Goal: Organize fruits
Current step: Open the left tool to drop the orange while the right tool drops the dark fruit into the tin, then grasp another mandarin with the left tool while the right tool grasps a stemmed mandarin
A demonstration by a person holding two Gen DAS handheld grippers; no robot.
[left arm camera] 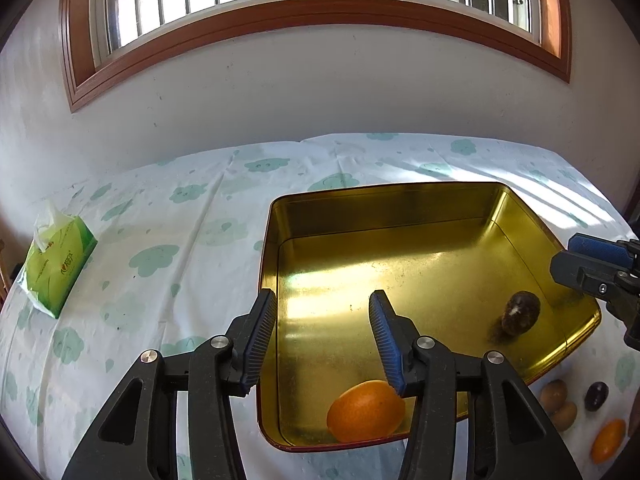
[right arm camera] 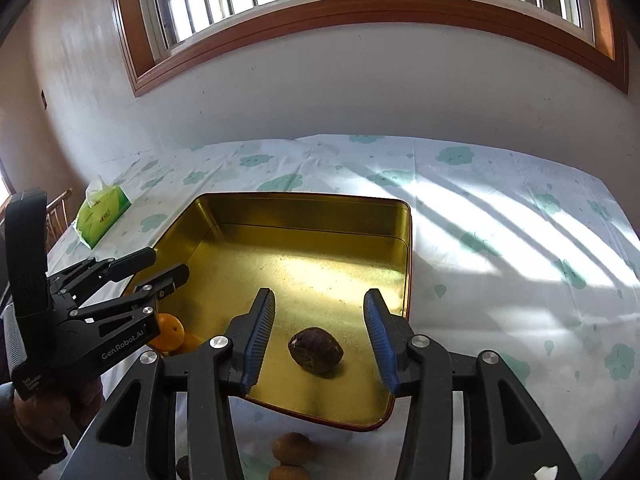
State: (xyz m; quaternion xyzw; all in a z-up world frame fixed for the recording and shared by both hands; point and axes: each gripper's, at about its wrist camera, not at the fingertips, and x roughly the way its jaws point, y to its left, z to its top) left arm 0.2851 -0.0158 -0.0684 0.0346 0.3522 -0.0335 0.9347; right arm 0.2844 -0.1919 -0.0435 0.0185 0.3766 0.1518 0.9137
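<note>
1. The left claw (left arm camera: 322, 338) gapes with nothing in its grip, above the orange (left arm camera: 365, 410) lying in the gold tin (left arm camera: 400, 196).
2. The right claw (right arm camera: 320, 338) stands apart, bare, over the dark fruit (right arm camera: 315, 350) on the tin's floor.
3. More fruits (left arm camera: 560, 404) lie on the surface (left arm camera: 160, 280) beside the tin.

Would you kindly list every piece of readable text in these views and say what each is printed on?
"GenRobot.AI": white lettering on the side of the left gripper body, right wrist view.
Small white print lower on that body: too small to read.
Orange logo on the green tissue pack: too blurred to read.
</note>
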